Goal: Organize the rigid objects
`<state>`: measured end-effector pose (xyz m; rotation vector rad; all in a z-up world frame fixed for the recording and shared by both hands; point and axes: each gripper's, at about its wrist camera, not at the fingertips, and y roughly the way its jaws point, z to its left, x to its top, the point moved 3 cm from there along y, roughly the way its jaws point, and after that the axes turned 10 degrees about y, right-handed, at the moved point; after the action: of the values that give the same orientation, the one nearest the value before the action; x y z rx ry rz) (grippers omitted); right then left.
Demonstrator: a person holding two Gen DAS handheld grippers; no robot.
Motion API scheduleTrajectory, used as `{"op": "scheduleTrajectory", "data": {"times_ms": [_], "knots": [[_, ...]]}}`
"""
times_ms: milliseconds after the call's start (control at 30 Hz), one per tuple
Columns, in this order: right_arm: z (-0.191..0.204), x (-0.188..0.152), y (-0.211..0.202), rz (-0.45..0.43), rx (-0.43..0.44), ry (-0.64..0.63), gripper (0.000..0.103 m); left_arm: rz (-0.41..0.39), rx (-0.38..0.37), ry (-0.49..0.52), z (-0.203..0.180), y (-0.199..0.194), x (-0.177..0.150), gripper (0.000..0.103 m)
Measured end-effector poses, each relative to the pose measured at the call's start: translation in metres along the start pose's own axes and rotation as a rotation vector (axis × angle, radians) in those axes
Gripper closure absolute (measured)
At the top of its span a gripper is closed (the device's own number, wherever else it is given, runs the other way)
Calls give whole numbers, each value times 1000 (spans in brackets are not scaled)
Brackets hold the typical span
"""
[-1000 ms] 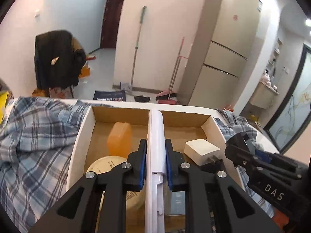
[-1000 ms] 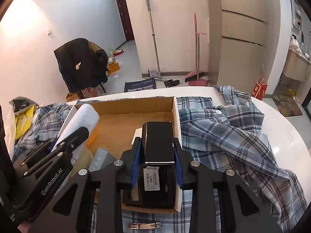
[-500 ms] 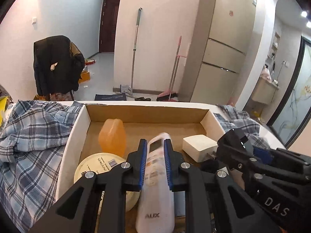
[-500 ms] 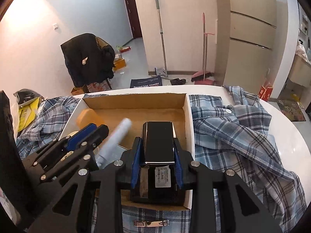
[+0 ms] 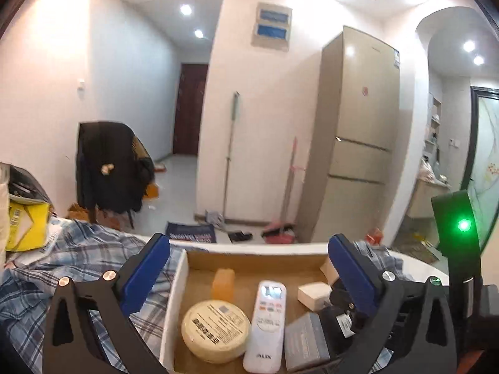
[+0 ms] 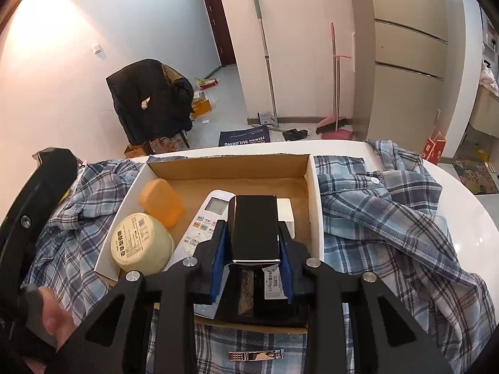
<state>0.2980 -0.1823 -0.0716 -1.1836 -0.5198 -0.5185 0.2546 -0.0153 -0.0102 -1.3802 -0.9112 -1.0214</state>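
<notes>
Left wrist – left gripper [image 5: 248,268] jaws opening, remote [image 5: 267,321] released into box [image 5: 179,283], right gripper [image 6: 253,243] clamping black case [image 6: 254,227].

We see a bright room in both views. Small round ceiling lights [image 5: 186,9] shine from above and make white glare spots on the tall fridge [image 5: 361,143]. A big warm patch of light glows on the wall [image 6: 40,28] in the right view. The shiny white tabletop [image 6: 467,218] gleams. A green lamp [image 5: 463,225] glows at the right edge of the left view. Straight lines bend near the edges, and the corners go black. The near cardboard box [image 5: 249,260] looks a little soft.
</notes>
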Motion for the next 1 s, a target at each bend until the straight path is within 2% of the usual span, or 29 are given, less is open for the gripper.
{"op": "scheduleTrajectory", "data": {"times_ms": [200,333,567,700,733,767,833,1000], "knots": [[3,-6,10,31,10,-3,74,33,30,-26,12,13,-8,0],[7,-12,17,68,48,9,74,56,17,-75,15,15,-14,0],[4,-16,25,68,19,11,74,47,25,-73,15,11,-13,0],[1,-15,25,73,38,15,74,43,14,-79,16,8,-11,0],[0,-13,23,72,51,21,70,38,15,-79,16,7,-10,0],[0,-11,21,67,61,26,60,31,14,-77,17,5,-8,0],[-1,-6,13,37,64,31,52,18,14,-73,17,0,-4,0],[-3,8,-16,-58,12,3,52,-35,22,-24,13,-18,15,0]]}}
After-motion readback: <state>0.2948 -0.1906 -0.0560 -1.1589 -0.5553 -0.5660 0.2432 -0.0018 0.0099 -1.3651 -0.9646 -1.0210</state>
